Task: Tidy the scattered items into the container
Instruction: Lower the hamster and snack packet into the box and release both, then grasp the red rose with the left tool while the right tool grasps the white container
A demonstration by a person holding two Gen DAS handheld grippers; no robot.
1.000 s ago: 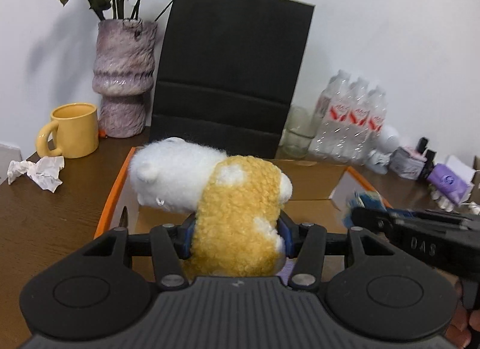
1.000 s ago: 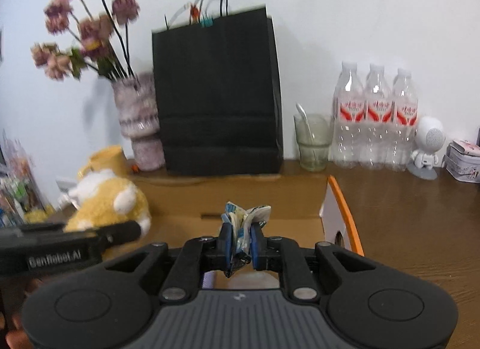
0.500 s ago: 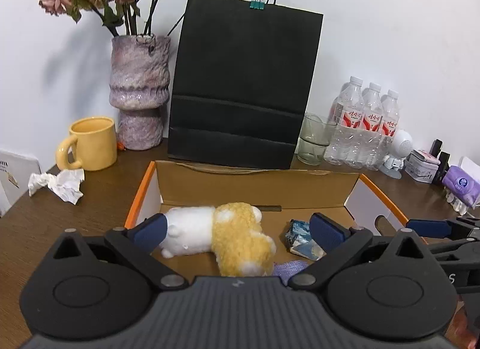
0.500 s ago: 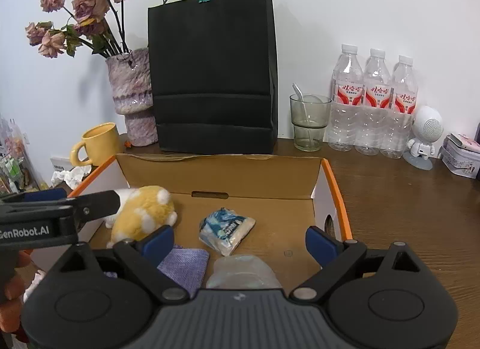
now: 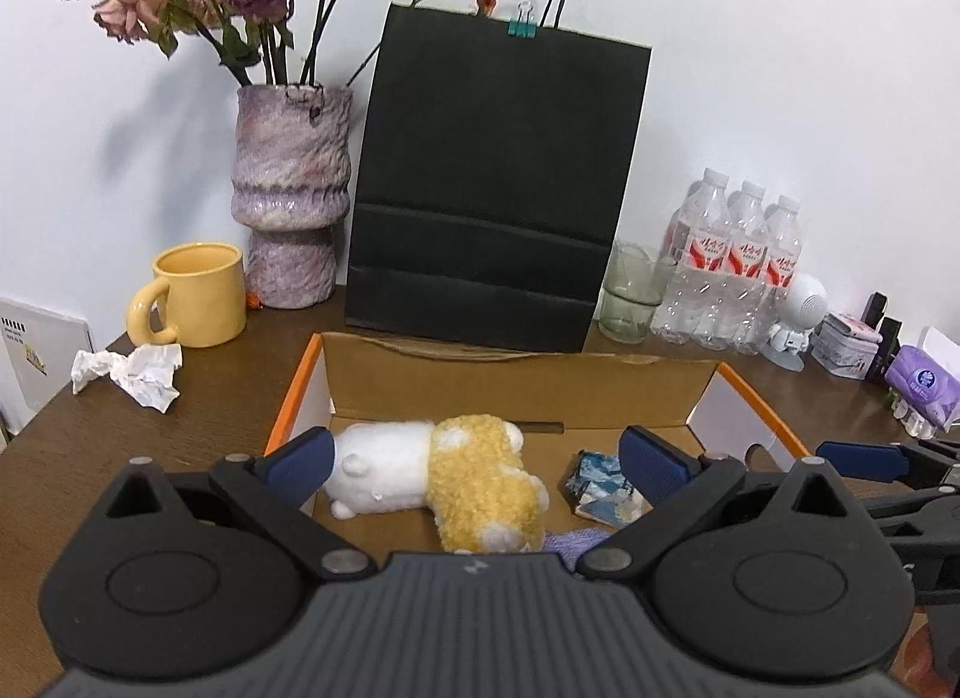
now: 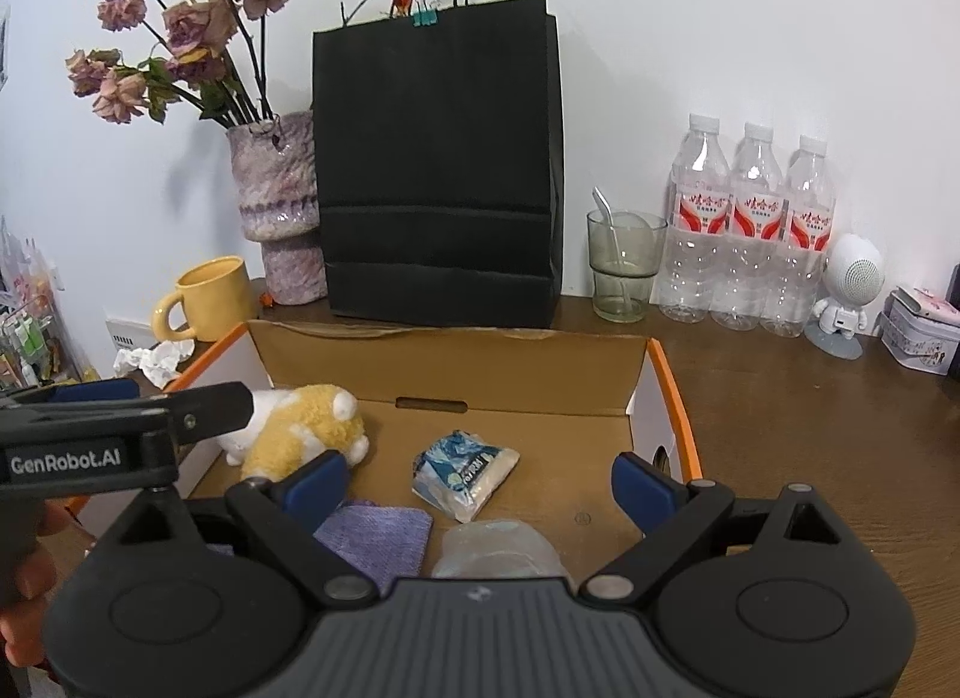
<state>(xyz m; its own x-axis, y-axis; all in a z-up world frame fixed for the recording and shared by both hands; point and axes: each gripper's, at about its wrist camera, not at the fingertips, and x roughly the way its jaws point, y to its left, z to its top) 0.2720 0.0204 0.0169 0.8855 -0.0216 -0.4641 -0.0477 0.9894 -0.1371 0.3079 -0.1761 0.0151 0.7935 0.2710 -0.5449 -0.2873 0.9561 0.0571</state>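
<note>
Cardboard box [image 6: 672, 392] with plush toy [image 6: 300, 434], blue packet [image 6: 462, 473], purple cloth [image 6: 375, 536]; both claws wide, empty.

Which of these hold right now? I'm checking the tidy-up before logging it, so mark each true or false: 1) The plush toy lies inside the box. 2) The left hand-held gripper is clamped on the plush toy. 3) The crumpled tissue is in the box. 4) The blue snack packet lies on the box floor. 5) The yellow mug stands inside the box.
1) True: the plush toy lies in the box.
2) False: the left hand-held gripper is open and holds nothing.
3) False: the crumpled tissue lies on the table, outside.
4) True: the blue snack packet.
5) False: the yellow mug stands on the table.
</note>
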